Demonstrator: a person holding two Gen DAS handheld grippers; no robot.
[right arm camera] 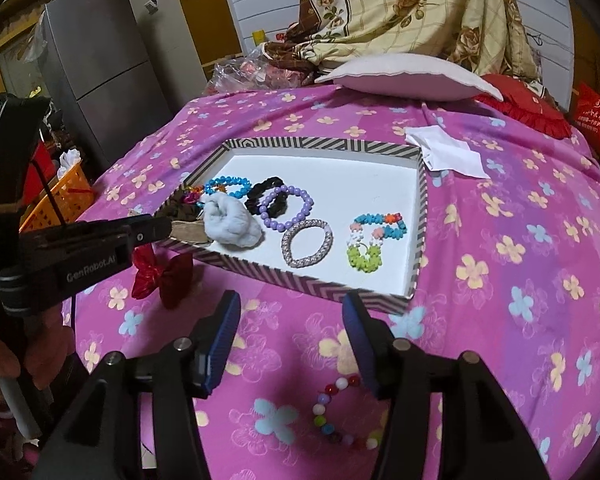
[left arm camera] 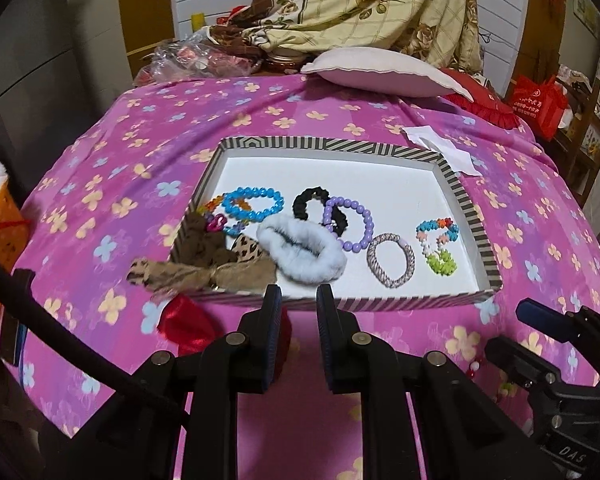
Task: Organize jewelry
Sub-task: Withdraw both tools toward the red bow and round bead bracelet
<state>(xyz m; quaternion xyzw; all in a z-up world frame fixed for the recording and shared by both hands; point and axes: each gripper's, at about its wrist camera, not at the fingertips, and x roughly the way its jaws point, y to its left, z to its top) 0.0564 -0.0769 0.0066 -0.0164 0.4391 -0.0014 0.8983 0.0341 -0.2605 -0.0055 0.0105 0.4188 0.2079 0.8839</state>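
Note:
A striped tray with a white floor lies on the pink flowered cloth. In it are a blue bead bracelet, a purple bead bracelet, a white fluffy scrunchie, a grey woven band and a flower bracelet. A leopard bow hangs over its near left rim. A red bow lies on the cloth before the tray. My left gripper hovers at the near rim, narrowly open and empty. My right gripper stands open above a multicoloured bead bracelet on the cloth.
A pale pillow and a white paper lie beyond the tray. Folded quilts pile up at the back. An orange basket and a grey fridge stand left of the bed, a red bag to the right.

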